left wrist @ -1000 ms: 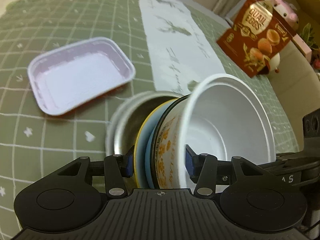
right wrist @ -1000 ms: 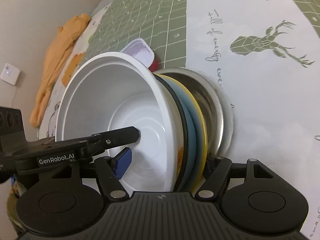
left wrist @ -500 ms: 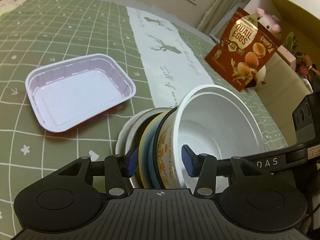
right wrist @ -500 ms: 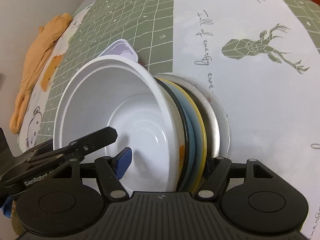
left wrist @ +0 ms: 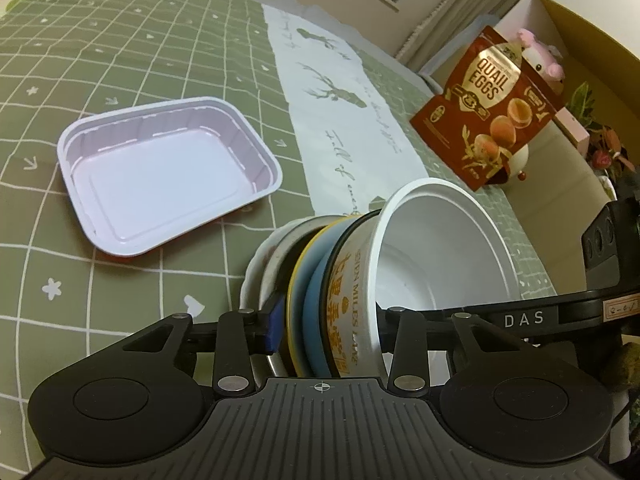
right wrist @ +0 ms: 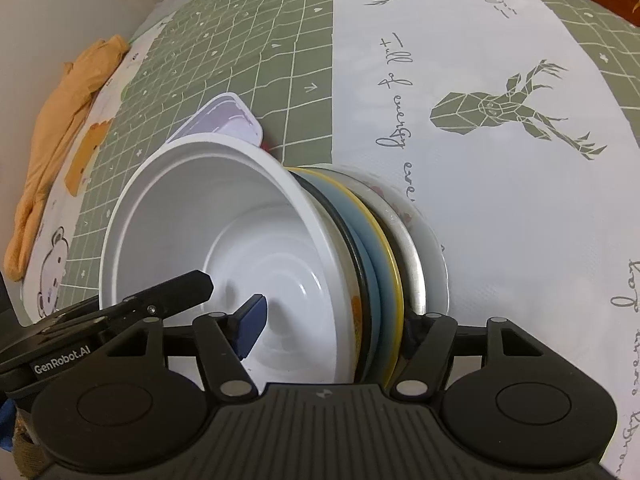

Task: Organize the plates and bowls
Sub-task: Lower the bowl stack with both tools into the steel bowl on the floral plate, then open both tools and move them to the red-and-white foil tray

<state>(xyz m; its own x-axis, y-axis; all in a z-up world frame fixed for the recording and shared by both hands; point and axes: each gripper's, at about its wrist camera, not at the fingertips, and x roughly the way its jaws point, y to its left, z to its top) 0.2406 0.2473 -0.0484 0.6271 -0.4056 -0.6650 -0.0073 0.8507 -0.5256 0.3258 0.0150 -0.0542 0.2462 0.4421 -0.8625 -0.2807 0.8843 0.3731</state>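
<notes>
A nested stack of dishes stands on edge: a white paper bowl with orange print, a blue bowl with a yellow rim, a steel bowl and a white plate. My left gripper is shut across the stack, one finger behind the plate, one inside the white bowl. My right gripper is shut on the same stack from the other side, its blue pad inside the white bowl. An empty white rectangular tray lies flat to the left, apart from the stack.
A green grid tablecloth with a white deer runner covers the table. A quail eggs pouch stands at the right edge by a cardboard box. An orange cloth lies at the far left of the right wrist view.
Both grippers have lifted the stack a little and drawn back; the tray and table look farther away. The grip on the stack is unchanged.
</notes>
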